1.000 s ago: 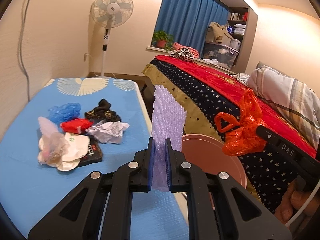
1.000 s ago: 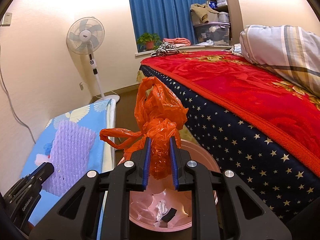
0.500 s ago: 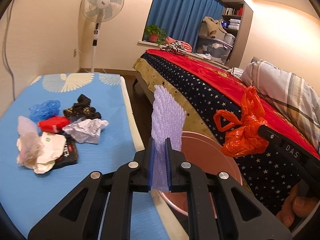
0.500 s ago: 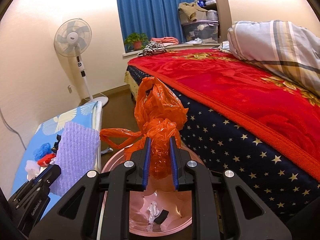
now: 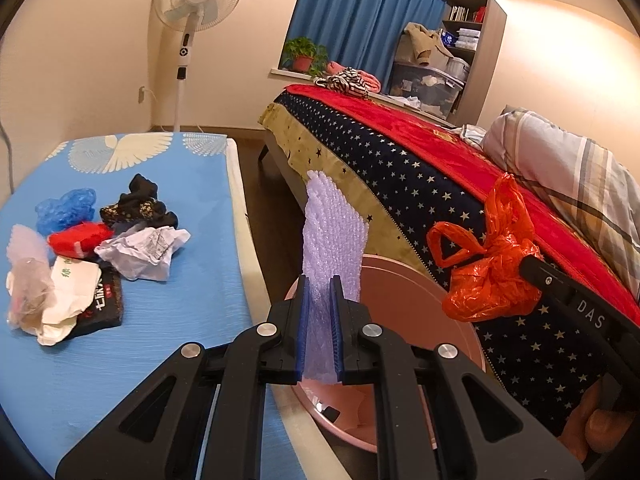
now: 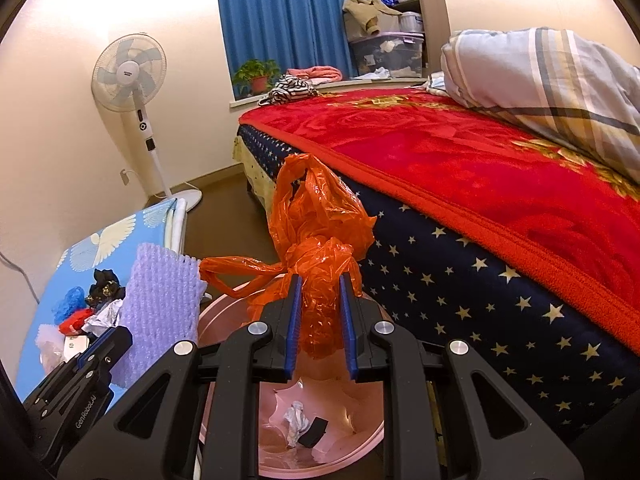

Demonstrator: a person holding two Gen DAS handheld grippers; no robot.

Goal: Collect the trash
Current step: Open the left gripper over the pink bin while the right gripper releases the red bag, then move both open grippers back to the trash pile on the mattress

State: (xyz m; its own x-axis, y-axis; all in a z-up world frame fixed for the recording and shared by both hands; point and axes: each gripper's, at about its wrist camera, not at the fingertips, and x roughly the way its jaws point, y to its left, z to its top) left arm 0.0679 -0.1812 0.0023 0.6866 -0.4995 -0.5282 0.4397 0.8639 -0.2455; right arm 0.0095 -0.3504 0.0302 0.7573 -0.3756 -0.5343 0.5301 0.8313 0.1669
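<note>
Bedroom setting: a bed [image 6: 460, 168] with a red blanket and a star-patterned navy side stands on the right, and a low blue mat [image 5: 168, 320] lies on the left, with a strip of brown floor between them. On the floor between bed and mat stands a pink bin [image 6: 320, 444], holding a crumpled white scrap and a small black piece. The left gripper [image 5: 319, 336] is clamped on a sheet of purple foam netting [image 5: 332, 240], held upright above the bin's near rim. The right gripper [image 6: 319, 324] is clenched around a knotted orange plastic bag [image 6: 316, 240], suspended directly above the bin opening. Remaining trash lies in a loose pile on the mat: a crumpled white paper [image 5: 140, 252], a blue plastic bag [image 5: 64, 208], a red wrapper [image 5: 78, 238], and a black wrapper [image 5: 138, 204]. A pedestal fan [image 5: 192, 12] stands by the far wall, beside blue curtains [image 5: 360, 20].
</note>
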